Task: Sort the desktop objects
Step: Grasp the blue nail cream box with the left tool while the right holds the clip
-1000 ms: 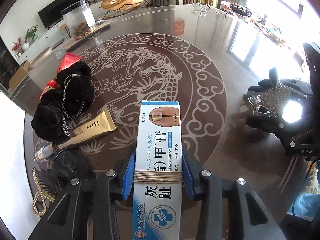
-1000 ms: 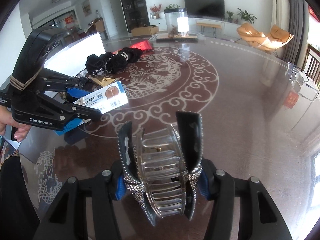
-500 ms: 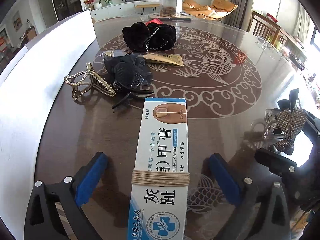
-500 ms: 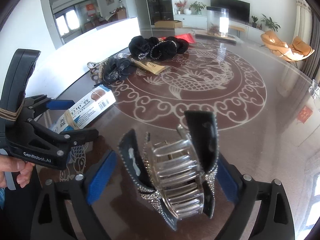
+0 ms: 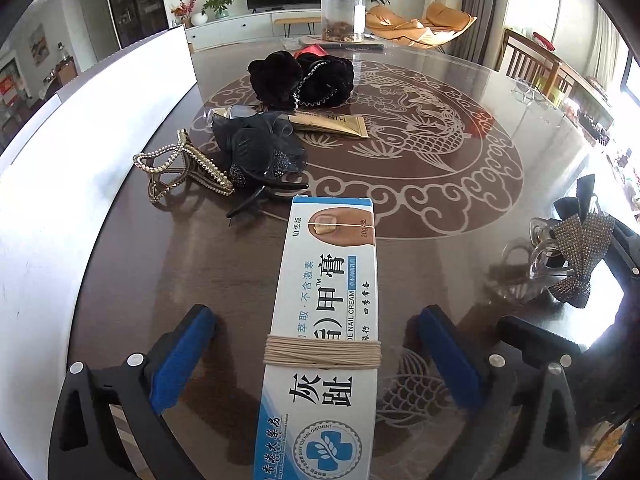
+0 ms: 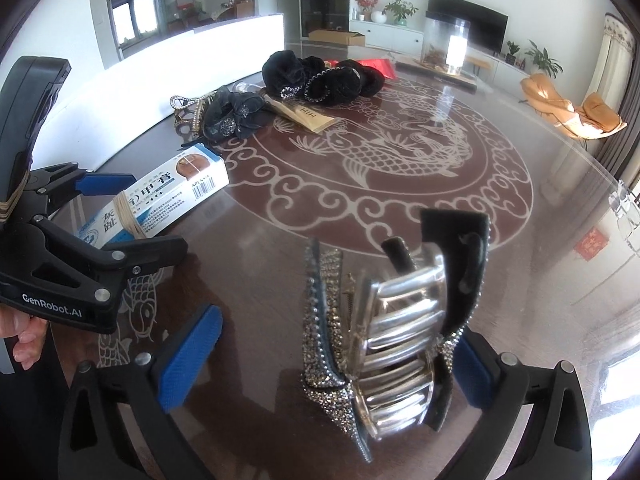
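Note:
A white and blue nail cream box (image 5: 328, 320), bound with a band of twine, lies flat on the dark glass table between the fingers of my left gripper (image 5: 316, 320). Its blue pads (image 5: 180, 364) stand wide apart and clear of the box. The left gripper (image 6: 150, 212) also shows in the right wrist view, open around the box (image 6: 176, 188). A clear hair clip with a rhinestone bow (image 6: 392, 340) rests tilted on the table inside my right gripper (image 6: 336, 340), whose jaws are opening. The clip leans close to the right pad, far from the left one. The same clip (image 5: 576, 248) appears at the right edge.
Behind the box lie a pearl-studded clip (image 5: 180, 168), a black flower clip (image 5: 256, 152), a gold tube (image 5: 332, 122) and black scrunchies (image 5: 304, 76). A white panel (image 5: 80, 160) runs along the table's left edge. A clear jar (image 5: 342, 14) stands at the far side.
Both grippers swung toward the pile of accessories, lowered their loads onto the table and opened. The box and the bow clip now rest on the glass, released.

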A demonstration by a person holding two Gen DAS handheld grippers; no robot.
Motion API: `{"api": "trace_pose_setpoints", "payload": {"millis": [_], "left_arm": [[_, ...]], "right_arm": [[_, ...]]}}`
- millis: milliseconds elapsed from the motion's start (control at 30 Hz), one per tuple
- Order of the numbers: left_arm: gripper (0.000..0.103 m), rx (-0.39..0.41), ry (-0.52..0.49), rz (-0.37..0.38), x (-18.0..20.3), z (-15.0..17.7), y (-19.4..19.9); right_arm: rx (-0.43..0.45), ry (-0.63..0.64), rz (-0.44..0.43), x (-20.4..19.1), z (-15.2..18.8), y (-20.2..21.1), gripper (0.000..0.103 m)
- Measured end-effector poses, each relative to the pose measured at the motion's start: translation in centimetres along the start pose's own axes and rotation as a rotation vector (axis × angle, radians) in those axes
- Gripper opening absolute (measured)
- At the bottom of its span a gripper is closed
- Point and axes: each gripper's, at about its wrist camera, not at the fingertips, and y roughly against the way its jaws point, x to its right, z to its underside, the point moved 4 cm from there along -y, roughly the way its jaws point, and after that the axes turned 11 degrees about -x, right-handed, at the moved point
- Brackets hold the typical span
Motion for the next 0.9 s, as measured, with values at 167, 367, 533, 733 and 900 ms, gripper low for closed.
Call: {"api": "trace_pose_setpoints", "payload": {"millis": [167, 367, 533, 733, 900], "left_arm": [[0.103, 0.004, 0.003, -0.002, 0.0, 0.0, 0.0], [0.103, 0.000, 0.010, -0.002, 0.0, 0.0, 0.0], [0.103, -0.001, 0.005, 0.006, 0.0, 0.0, 0.0], [0.083, 0.035, -0.079, -0.049, 1.7, 0.5, 1.0], [0.043, 0.102, -0.135, -0.026, 2.9, 1.1, 3.0]], "right_arm": [[0.000, 0.000, 0.000, 0.0, 0.0, 0.0, 0.103], [0.000, 0.000, 0.000, 0.0, 0.0, 0.1, 0.103], [-0.002, 0.010, -0.005, 0.0, 0.0, 0.1, 0.103], [-0.022, -0.004, -0.015, 1.7, 0.5, 1.3, 0.057], [-0.006, -0.074, -0.038, 2.0, 1.7, 3.8, 0.052]]}}
